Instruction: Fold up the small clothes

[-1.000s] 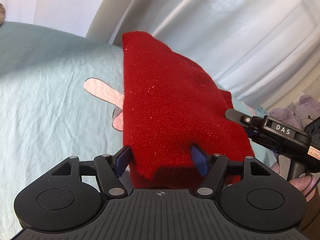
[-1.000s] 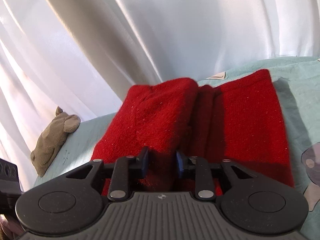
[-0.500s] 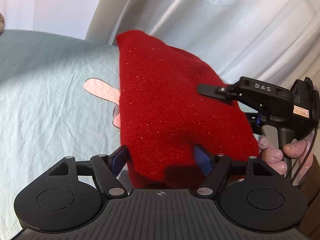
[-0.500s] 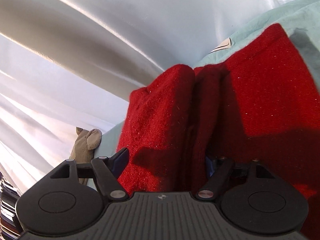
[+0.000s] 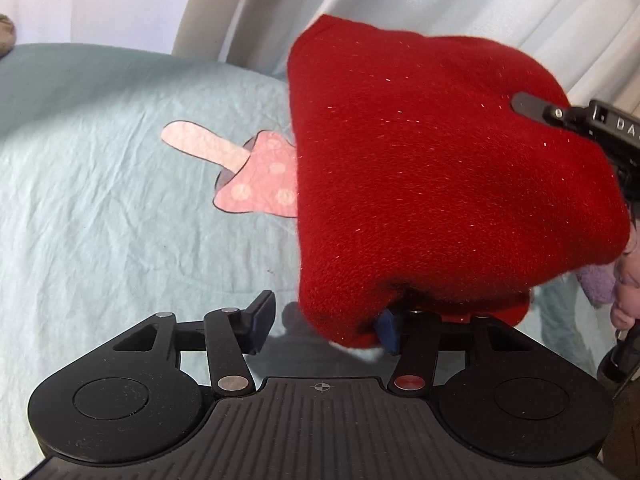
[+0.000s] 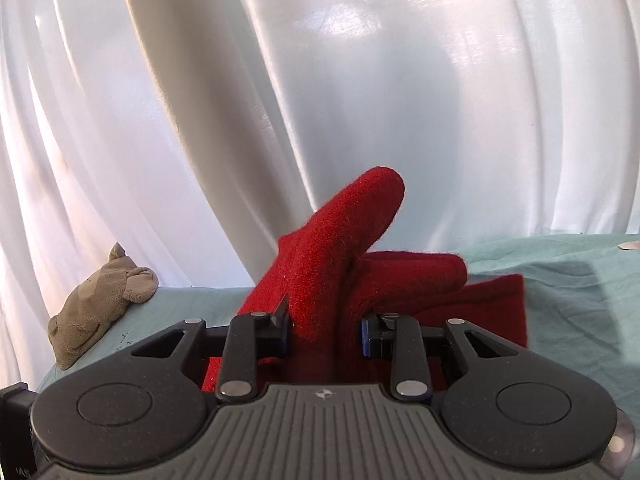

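Note:
A red knit garment [image 5: 432, 176] hangs lifted above the pale teal sheet [image 5: 100, 200], bunched into a thick fold. My left gripper [image 5: 324, 328] is open; the cloth drapes over its right finger [image 5: 388, 330] while the left finger [image 5: 260, 320] stands free. In the right wrist view the red garment [image 6: 332, 264] rises between the fingers of my right gripper [image 6: 324, 330], which is shut on a thick bunch of it. The right gripper also shows at the right edge of the left wrist view [image 5: 580, 124], against the cloth's upper part.
A pink mushroom print [image 5: 256, 184] lies on the sheet under the garment's left edge. A grey-brown plush toy [image 6: 100, 300] lies at the bed's far left. White curtains [image 6: 360, 80] hang behind the bed. A purple plush [image 5: 596, 284] sits at the right.
The garment has been lifted off the sheet and shifted right, uncovering the mushroom print. The right gripper has closed in on the bunched cloth and swung back level.

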The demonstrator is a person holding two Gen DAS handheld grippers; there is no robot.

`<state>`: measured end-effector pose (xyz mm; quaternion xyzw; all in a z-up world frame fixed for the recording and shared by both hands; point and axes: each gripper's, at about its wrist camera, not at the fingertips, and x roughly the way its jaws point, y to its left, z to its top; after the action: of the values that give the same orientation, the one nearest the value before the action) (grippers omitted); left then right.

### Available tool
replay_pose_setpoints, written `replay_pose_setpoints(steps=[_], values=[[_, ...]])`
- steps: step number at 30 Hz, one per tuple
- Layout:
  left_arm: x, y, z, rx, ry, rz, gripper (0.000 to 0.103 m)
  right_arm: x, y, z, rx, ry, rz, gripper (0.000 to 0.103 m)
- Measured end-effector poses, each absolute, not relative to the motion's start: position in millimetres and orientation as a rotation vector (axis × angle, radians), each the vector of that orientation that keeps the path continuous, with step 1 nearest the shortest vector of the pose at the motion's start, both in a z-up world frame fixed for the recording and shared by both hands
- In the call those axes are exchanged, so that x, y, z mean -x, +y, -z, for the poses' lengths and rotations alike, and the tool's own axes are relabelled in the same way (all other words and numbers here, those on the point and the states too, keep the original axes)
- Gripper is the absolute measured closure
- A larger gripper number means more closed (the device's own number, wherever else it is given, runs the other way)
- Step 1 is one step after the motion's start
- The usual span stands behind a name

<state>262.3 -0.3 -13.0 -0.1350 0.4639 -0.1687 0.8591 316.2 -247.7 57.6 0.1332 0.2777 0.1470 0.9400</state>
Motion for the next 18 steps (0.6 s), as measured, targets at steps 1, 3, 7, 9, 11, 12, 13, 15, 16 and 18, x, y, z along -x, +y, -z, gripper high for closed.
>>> replay_pose_setpoints(steps=[1,3,7,9,11,12,13,15,16,18], values=[[-262,-3,12,0.273,0.972,0.354,0.046,-313,-253,-57,-0.259,0.561,-0.276,0.074],[-260,-7,12,0.264,0.977,0.353,0.046,-308,-266,-51,-0.234,0.562,-0.221,0.074],[-258,-6,14,0.265,1.0,0.356,0.046,-309,-287,-15,-0.22,0.63,-0.141,0.074],[-256,-6,10,0.257,1.012,0.362,0.046,-312,-296,12,-0.25,0.709,-0.127,0.073],[-251,-1,-2,0.23,0.984,0.362,0.046,-307,-307,22,-0.296,0.678,-0.106,0.065],[-249,0,-9,0.218,0.965,0.363,0.045,-305,-311,19,-0.305,0.68,-0.092,0.064],[-247,4,-16,0.213,0.94,0.364,0.045,-305,-312,14,-0.311,0.683,-0.067,0.055],[-248,11,-31,0.224,0.895,0.371,0.041,-298,-319,1,-0.296,0.672,-0.014,0.051],[-251,11,-39,0.238,0.876,0.378,0.04,-293,-320,-5,-0.282,0.65,-0.003,0.052],[-262,8,-48,0.256,0.859,0.377,0.04,-282,-315,-17,-0.245,0.597,0.002,0.057]])
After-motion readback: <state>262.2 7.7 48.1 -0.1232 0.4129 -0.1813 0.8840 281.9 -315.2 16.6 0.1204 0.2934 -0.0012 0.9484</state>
